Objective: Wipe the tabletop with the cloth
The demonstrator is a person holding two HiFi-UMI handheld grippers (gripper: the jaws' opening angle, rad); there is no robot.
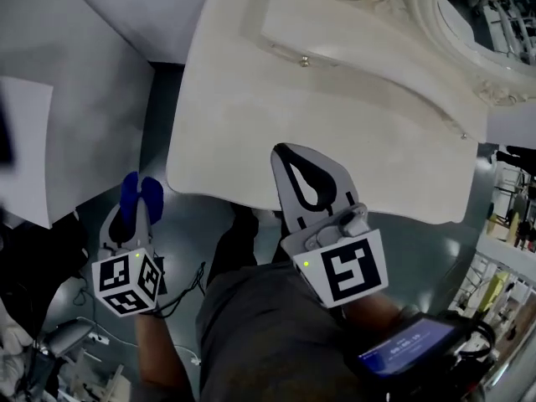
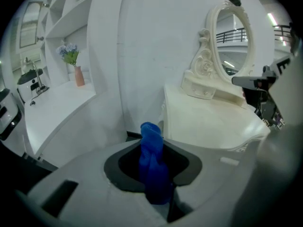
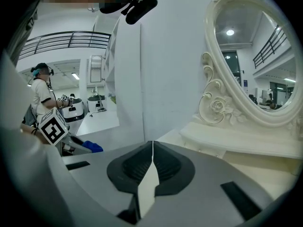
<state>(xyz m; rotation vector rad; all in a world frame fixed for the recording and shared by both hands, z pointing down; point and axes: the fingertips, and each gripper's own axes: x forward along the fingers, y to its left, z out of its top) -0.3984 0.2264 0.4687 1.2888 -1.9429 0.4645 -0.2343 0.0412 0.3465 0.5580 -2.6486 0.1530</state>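
head view: left gripper (image 1: 134, 218), lower left, off the tabletop (image 1: 360, 115), clamped on bunched blue cloth (image 1: 139, 193). right gripper (image 1: 295, 164) pinched together, empty, over its front edge. risk: cloth seems narrowly pinched (hard to tell); dragging could pull it free.

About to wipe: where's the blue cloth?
The blue cloth is clamped in the left gripper, lower left in head view, off the tabletop near its left corner.
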